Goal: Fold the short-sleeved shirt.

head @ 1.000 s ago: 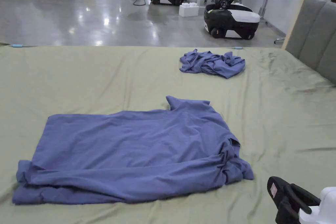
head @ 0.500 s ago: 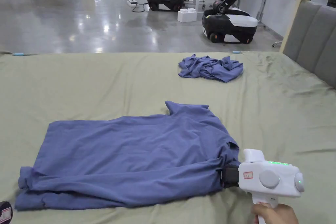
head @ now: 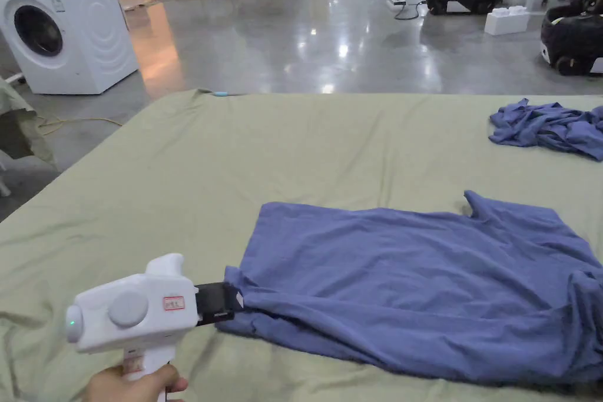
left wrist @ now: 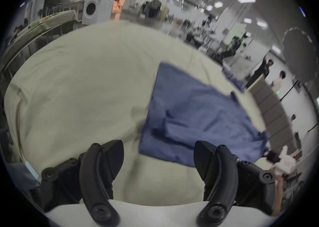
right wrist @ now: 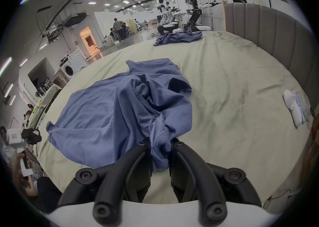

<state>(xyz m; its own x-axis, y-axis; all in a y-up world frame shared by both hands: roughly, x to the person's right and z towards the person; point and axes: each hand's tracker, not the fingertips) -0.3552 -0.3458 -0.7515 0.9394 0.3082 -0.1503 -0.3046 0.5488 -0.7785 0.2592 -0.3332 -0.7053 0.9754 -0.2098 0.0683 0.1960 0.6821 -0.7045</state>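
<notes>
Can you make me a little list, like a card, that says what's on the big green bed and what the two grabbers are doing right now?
surface: green bed sheet
main item: blue shirt, spread mostly flat, partly folded
second item: crumpled blue cloth at the far side of the bed
left gripper: jaws wide apart, at the shirt's left corner, nothing between them
right gripper: jaws closed on bunched shirt fabric
background: washing machine on the shiny floor
fold: not finished
</notes>
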